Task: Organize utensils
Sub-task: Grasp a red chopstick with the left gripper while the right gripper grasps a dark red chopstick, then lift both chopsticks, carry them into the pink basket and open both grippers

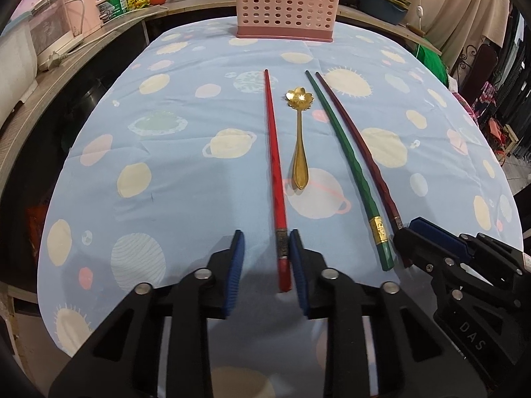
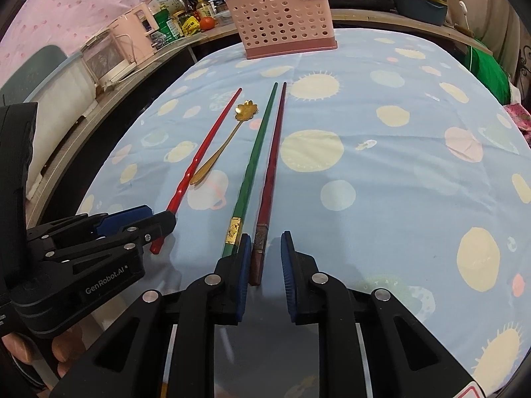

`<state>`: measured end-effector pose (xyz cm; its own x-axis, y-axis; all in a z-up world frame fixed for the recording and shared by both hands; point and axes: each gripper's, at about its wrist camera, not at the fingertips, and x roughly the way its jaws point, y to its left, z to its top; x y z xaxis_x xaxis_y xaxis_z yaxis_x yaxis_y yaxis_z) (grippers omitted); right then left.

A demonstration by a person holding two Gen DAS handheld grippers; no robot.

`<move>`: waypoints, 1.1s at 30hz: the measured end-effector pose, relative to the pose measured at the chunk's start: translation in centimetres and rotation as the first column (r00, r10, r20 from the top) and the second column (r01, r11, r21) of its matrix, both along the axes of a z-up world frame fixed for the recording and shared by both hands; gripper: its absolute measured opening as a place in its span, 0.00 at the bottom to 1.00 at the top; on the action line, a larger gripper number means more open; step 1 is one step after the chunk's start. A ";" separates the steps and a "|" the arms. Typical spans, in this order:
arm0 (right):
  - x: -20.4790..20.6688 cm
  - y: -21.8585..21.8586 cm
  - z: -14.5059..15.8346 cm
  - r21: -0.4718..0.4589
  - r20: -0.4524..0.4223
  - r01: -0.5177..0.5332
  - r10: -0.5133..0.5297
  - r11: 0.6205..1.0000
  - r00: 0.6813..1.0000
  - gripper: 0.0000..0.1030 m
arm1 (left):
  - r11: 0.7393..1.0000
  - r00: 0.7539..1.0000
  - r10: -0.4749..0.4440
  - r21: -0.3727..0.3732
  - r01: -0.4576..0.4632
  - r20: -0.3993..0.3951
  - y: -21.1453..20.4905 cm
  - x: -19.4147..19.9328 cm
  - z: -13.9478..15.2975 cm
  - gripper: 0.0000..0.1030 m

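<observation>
At the near edge of the table, the left gripper [image 1: 267,255] stands with its jaws apart around the butt of the red chopstick [image 1: 273,165]; the right-hand blue ribbed pad touches the stick's metal band, the other pad stands clear of it. The right gripper [image 2: 265,255] likewise has its jaws apart around the butt of the maroon chopstick [image 2: 270,179], whose end lies against the left-hand pad with a gap to the other pad. Just outside that pad lies the green chopstick [image 2: 250,169], gold-banded and faceted. All three sticks lie flat on the planet-print tablecloth [image 1: 166,182], long axes running away from the grippers, thin tips pointing to the far side. Between red and green lies a gold spoon [image 1: 298,139], handle near, flower-shaped bowl far. At the far edge stands a pink perforated plastic basket [image 1: 285,3], upright.
</observation>
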<state>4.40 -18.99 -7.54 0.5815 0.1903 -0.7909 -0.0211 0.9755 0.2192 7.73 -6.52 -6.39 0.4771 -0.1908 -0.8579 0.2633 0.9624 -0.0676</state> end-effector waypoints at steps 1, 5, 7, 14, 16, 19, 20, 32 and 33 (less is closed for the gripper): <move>0.0 0.0 0.0 -0.004 0.002 0.001 -0.001 1.000 1.000 0.15 | 1.000 1.000 -0.002 -0.003 0.002 -0.001 0.0 0.0 0.0 0.18; -0.1 -0.2 0.0 -0.014 0.002 0.008 -0.008 1.000 1.000 0.08 | 1.000 1.000 -0.011 -0.012 0.011 -0.008 0.0 -0.1 0.0 0.07; -0.2 -0.3 0.0 -0.009 0.002 0.010 -0.010 1.000 1.000 0.08 | 1.000 1.000 -0.012 -0.019 0.012 -0.013 0.0 0.0 0.1 0.07; -0.2 -0.7 0.3 -0.003 0.006 0.017 -0.017 1.000 1.000 0.07 | 1.000 1.000 0.002 -0.026 -0.002 -0.005 0.3 -0.1 0.9 0.07; -0.3 -0.9 0.6 0.004 0.013 0.023 -0.023 1.000 1.000 0.07 | 0.999 1.000 0.006 -0.031 -0.006 -0.001 0.5 -0.1 1.3 0.07; -0.4 -1.2 1.4 0.016 0.026 0.033 -0.034 0.999 0.999 0.07 | 0.999 1.000 0.012 -0.039 -0.012 0.010 0.7 -0.1 2.2 0.07; -0.4 -1.4 1.8 0.022 0.034 0.037 -0.038 0.999 0.999 0.07 | 0.999 1.000 0.014 -0.045 -0.013 0.014 0.8 -0.2 2.5 0.07; 0.2 -5.3 8.7 0.083 0.179 0.125 -0.138 0.989 0.974 0.07 | 0.989 0.991 0.072 -0.139 -0.056 0.112 2.3 1.9 9.2 0.07; 0.4 -5.7 9.4 0.089 0.194 0.131 -0.146 0.987 0.970 0.07 | 0.988 0.989 0.080 -0.145 -0.062 0.124 2.5 2.2 9.9 0.07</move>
